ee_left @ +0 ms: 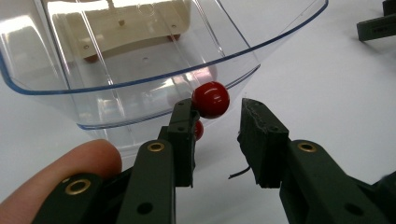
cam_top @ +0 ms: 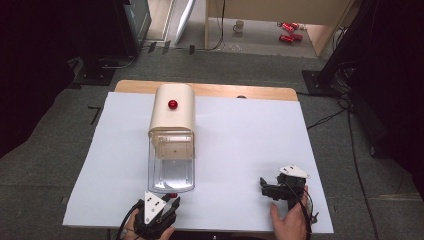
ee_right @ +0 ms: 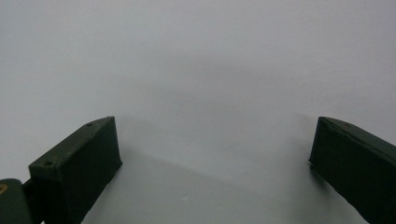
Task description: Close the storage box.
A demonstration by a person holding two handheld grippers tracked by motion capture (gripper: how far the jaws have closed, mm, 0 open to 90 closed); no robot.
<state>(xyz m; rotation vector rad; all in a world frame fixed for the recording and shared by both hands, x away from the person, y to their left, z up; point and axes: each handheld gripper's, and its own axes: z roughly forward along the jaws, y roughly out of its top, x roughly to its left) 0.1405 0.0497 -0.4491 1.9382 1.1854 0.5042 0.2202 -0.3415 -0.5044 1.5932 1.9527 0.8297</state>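
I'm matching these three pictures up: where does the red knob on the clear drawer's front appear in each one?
High view: the red knob sits at the near end of the clear drawer, just ahead of the left claw.
Left gripper view: centre, beside the left jaw's tip, jaws open.
Right gripper view: not in it.
Shared landmark: the white table sheet.

Grey carpet floor, white-topped wooden table, mug beyond
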